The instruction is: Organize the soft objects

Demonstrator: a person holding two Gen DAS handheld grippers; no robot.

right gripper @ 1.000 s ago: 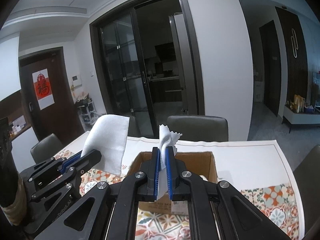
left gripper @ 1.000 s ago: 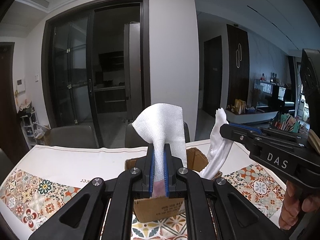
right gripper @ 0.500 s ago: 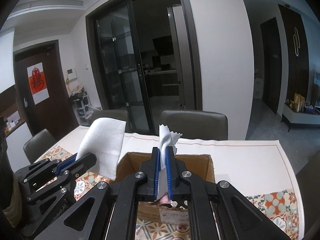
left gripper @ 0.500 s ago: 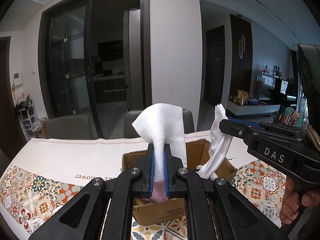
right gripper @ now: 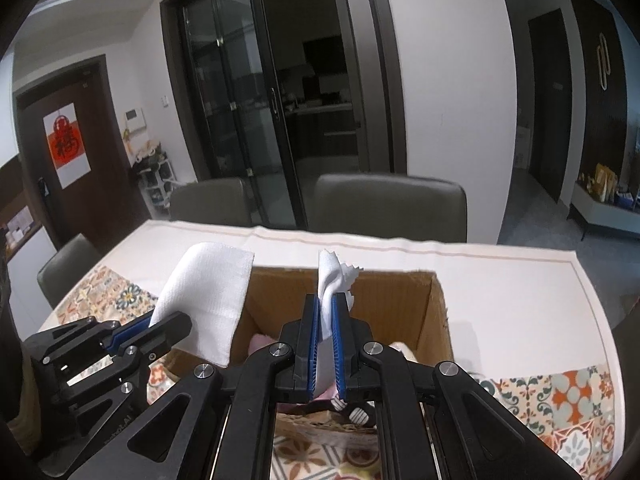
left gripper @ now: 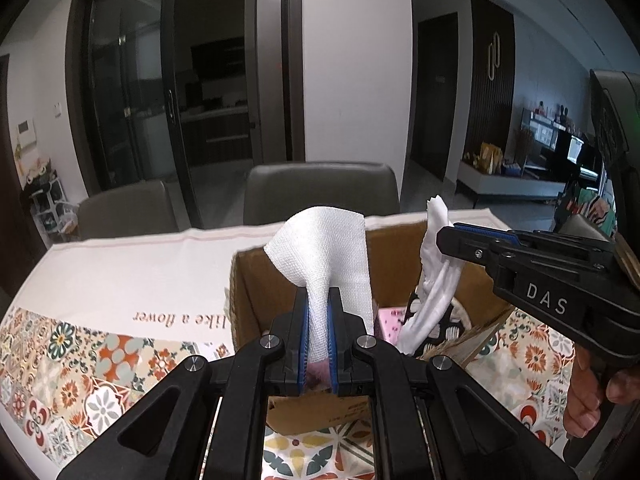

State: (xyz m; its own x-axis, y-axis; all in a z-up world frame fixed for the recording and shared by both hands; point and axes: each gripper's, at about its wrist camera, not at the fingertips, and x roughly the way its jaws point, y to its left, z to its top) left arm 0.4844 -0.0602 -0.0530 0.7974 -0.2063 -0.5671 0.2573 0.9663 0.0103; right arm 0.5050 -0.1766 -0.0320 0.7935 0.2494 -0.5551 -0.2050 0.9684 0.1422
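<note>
White cloth [left gripper: 324, 256] is clamped between the blue pads of the left gripper [left gripper: 318, 344] and is held above the open cardboard box [left gripper: 248, 292]. A second, crumpled white cloth [right gripper: 330, 280] is pinched in the closed right gripper [right gripper: 326, 344] over the same box. Pink and patterned soft items [left gripper: 390, 318] are seen inside the box, which is placed on the patterned tablecloth [left gripper: 92, 360].

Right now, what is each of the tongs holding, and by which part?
Left tongs pinch the woven cloth near its top corner; right tongs pinch the smooth cloth near its zigzag corner.
</note>
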